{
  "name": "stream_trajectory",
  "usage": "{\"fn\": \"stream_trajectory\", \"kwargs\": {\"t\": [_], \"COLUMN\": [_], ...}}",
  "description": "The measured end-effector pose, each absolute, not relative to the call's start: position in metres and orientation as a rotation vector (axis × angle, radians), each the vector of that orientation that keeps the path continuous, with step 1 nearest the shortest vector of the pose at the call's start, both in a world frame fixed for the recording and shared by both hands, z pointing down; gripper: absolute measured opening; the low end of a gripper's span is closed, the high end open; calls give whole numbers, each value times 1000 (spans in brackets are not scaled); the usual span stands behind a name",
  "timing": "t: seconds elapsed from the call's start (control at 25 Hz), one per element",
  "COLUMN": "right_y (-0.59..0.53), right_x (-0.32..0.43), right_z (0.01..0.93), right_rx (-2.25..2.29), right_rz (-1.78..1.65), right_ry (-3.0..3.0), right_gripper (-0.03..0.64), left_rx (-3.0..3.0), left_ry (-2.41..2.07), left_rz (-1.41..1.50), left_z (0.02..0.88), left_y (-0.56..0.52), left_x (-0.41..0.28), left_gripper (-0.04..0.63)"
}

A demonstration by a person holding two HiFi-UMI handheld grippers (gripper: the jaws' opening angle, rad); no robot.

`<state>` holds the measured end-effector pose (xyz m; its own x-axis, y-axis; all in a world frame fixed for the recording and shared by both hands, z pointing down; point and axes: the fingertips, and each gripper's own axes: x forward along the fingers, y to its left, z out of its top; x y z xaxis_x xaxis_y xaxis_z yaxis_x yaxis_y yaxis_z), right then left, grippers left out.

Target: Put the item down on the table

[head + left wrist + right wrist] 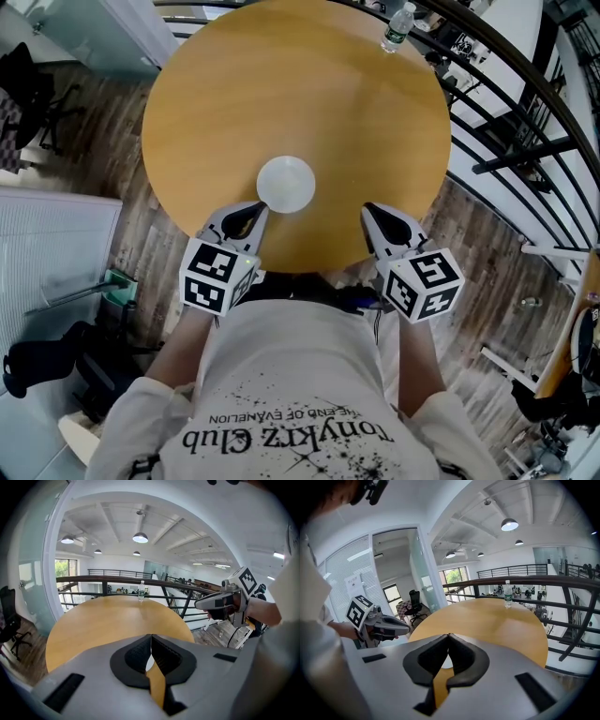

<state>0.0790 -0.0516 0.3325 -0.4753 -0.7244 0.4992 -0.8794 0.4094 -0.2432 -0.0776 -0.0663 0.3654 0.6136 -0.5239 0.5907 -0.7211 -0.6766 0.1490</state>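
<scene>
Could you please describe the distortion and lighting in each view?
Head view: even light, soft sheen on the table, mild bending at the edges. Left gripper view: strong fisheye, dark corners, glaring ceiling lamp. Right gripper view: same fisheye, dark corners.

You have two claws, the left claw [255, 210] and the right claw [371, 210] (one per hand). Count one round tabletop [309, 103], carrying one white dish [286, 183] and one clear water bottle [397, 28]; one black office chair [10, 620] besides.
</scene>
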Motion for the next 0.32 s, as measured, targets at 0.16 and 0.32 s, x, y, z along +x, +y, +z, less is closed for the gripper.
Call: {"fn": "stream_trajectory", "kwargs": {"t": [0.16, 0.32], "right_y": [-52, -53], "right_x": [82, 85], "right_z": [331, 328], "right_rx": [1404, 1436], "right_rz": [689, 698], "right_ry": [-2357, -2360], "right_gripper": [25, 25], "left_rx": [2474, 2484], "left_ry": [-990, -985], "left_rz": [743, 764], "left_z": [364, 363], "left_y": [-66, -66], "left_x": [-76, -75], "left_gripper": [25, 25]}}
